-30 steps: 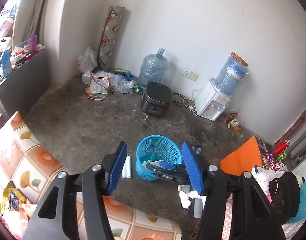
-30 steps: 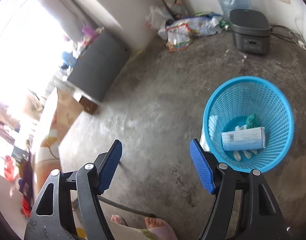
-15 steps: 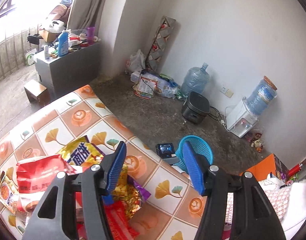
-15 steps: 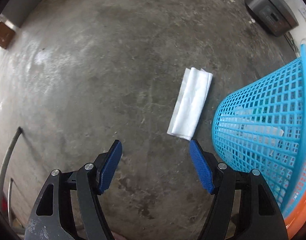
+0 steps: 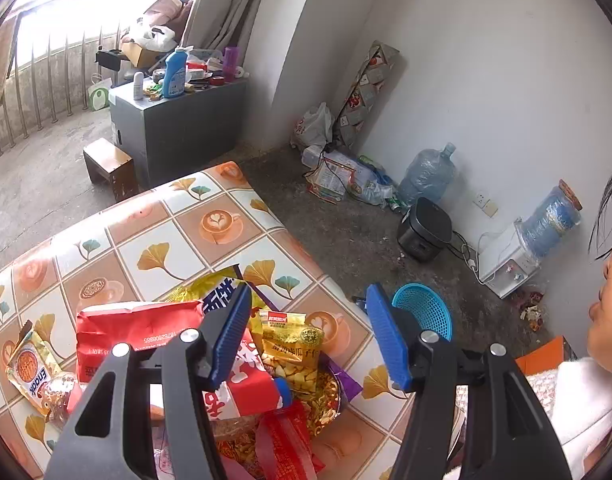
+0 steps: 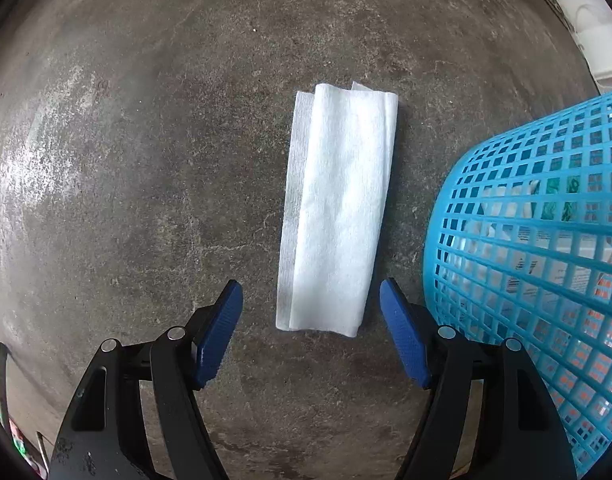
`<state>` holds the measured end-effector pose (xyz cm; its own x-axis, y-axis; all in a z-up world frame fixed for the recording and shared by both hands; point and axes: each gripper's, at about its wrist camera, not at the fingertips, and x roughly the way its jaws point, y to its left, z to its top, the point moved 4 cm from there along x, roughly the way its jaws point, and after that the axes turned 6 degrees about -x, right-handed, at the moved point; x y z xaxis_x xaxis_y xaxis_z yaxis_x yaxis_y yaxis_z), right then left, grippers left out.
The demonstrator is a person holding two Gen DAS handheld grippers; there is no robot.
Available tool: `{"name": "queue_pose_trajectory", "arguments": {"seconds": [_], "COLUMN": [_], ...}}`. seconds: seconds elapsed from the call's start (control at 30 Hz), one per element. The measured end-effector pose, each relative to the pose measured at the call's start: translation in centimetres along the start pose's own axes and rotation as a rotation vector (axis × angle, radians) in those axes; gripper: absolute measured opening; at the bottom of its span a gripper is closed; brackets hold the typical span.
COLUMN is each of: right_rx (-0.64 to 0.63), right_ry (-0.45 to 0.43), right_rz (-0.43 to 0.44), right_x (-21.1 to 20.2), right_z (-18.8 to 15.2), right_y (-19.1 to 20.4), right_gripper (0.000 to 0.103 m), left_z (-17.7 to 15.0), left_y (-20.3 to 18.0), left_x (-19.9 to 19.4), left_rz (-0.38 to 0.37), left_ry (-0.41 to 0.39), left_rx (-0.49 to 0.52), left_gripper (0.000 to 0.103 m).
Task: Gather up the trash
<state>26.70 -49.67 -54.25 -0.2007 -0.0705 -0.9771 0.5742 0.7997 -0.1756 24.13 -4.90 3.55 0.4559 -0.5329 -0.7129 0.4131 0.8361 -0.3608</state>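
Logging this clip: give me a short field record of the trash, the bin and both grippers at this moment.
floor trash: folded white tissue, flat on the concrete beside the bin
bin: blue mesh basket, paper already inside
table trash: snack wrappers piled on the patterned tablecloth
right gripper: open, straddling the tissue's near end, not gripping
left gripper: open, empty, over the wrappers
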Motion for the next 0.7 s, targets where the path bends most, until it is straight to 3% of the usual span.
{"name": "queue_pose_trajectory", "arguments": {"seconds": [0.13, 0.33, 0.37, 0.4, 0.43, 0.47, 0.57, 0.7], "right_rx": [0.042, 0.16, 0.17, 0.179, 0.187, 0.198, 0.139, 0.044], "right_ry": [0.033, 0.061, 0.049, 0.045, 0.05, 0.041, -0.074, -0.298], "right_rz": [0.044, 0.173, 0.171, 0.172, 0.18, 0.201, 0.223, 0.401], "right_x": [1.4, 3.1, 3.0, 2.9, 2.9, 2.7, -0.3, -9.5], "right_z": [0.0, -0.4, -0.4, -0.5, -0.7, -0.9, -1.4, -4.3], "right_y": [-0.9, -3.8, -4.3, -4.7, -5.0, -5.3, -5.1, -4.7], "right_gripper": [0.067, 0.054, 0.039, 0.014, 0.003, 0.003, 0.003, 0.003], "left_z": [0.2, -0.1, -0.2, -0.2, -0.2, -0.2, -0.2, -0.3], "left_y": [0.4, 0.7, 0.8, 0.9, 1.0, 0.9, 0.7, 0.4], "left_x": [0.1, 0.2, 0.2, 0.2, 0.2, 0.2, 0.0, -0.2], "left_rz": [0.01, 0.025, 0.027, 0.026, 0.022, 0.019, 0.008, 0.017], "left_ry": [-0.006, -0.007, -0.006, -0.006, -0.007, -0.008, -0.019, -0.037], "left_rx": [-0.015, -0.023, -0.028, -0.035, -0.041, -0.045, -0.035, -0.002], "left_gripper": [0.058, 0.058, 0.058, 0.058, 0.058, 0.058, 0.058, 0.058]}}
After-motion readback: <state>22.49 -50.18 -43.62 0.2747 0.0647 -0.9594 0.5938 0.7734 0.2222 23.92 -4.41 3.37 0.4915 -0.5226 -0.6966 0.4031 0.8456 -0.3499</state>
